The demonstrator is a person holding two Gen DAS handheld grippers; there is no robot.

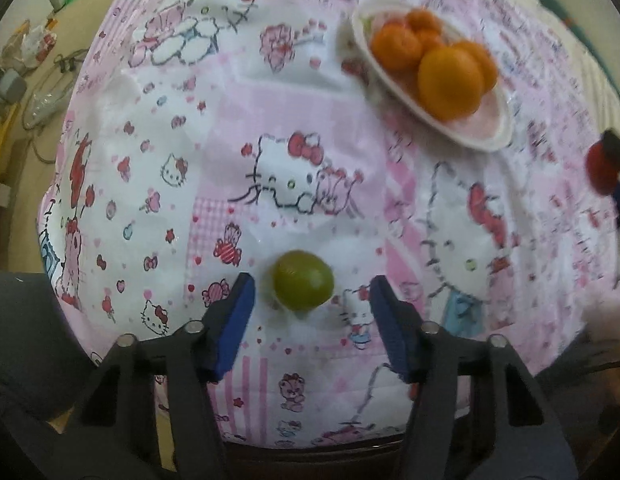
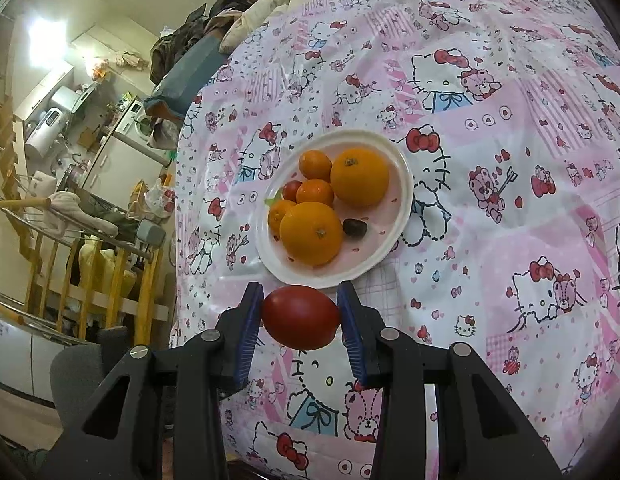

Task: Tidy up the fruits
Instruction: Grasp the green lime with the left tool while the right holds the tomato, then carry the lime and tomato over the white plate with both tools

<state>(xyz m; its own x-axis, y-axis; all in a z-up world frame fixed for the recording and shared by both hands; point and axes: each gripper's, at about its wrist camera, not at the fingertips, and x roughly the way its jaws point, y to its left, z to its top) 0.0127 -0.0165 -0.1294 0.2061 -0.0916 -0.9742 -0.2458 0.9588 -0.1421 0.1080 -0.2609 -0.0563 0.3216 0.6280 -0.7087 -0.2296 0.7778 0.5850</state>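
Two fruits in play: right hand-held gripper (image 2: 299, 316) clamps a red fruit (image 2: 301, 317) just short of the plate (image 2: 402, 208); left hand-held gripper (image 1: 312, 300) straddles the green fruit (image 1: 303, 280) on the worktop cloth (image 1: 189, 160), pads not touching. Risks: green one rolls off-centre; red one lands on the crowded oranges (image 2: 360, 176) and tumbles out.
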